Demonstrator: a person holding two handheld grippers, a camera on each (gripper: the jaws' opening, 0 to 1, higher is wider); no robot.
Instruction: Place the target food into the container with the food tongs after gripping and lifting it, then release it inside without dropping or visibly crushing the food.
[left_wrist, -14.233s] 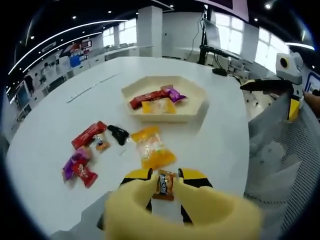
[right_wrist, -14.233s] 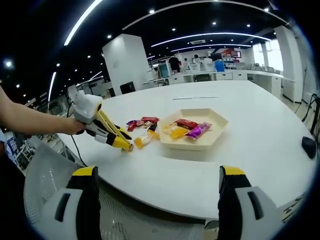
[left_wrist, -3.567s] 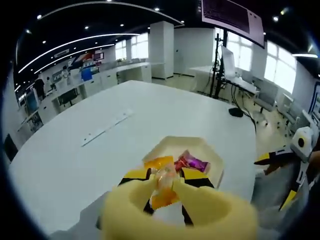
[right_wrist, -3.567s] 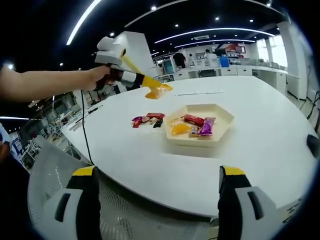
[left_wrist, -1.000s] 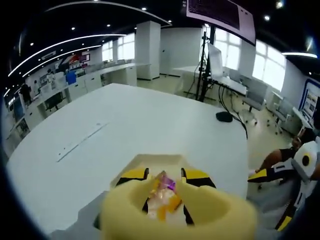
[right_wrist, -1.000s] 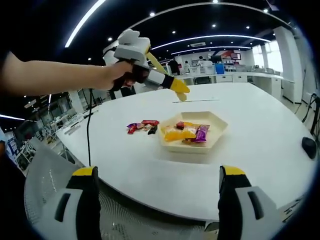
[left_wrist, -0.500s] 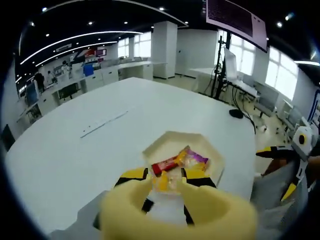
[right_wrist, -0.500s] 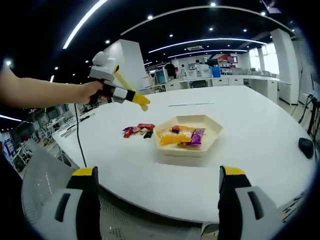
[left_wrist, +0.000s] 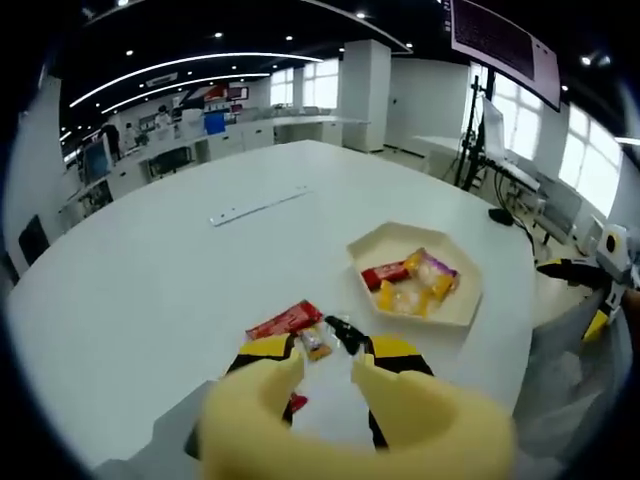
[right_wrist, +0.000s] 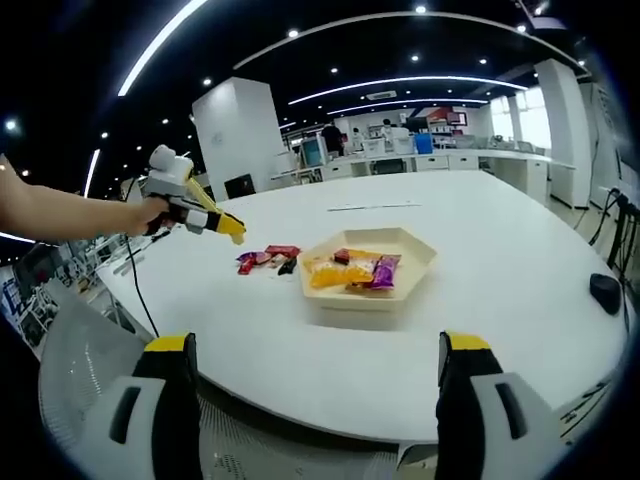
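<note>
A cream hexagonal tray (left_wrist: 371, 241) on the white table holds a red bar (left_wrist: 384, 272), yellow packets (left_wrist: 410, 297) and a purple packet (left_wrist: 438, 268). My left gripper (left_wrist: 325, 370), fitted with yellow tongs, is open and holds nothing. It hovers over loose snacks left of the tray: a red wrapper (left_wrist: 285, 318), a small orange candy (left_wrist: 315, 343) and a black packet (left_wrist: 345, 333). In the right gripper view a hand holds that left gripper (right_wrist: 228, 228) above the loose snacks (right_wrist: 264, 258), left of the tray (right_wrist: 352, 297). My right gripper (right_wrist: 318, 350) is open, off the table's near edge.
The round white table (right_wrist: 500, 300) has wide bare room around the tray. A dark computer mouse (right_wrist: 605, 292) lies near its right edge. A mesh chair back (right_wrist: 70, 400) stands at the near left. A pale strip (left_wrist: 258, 204) lies further out on the table.
The yellow packet has left the left tongs and now lies in the tray. The left gripper has drawn back from above the tray to over the loose snacks. The right gripper is unchanged.
</note>
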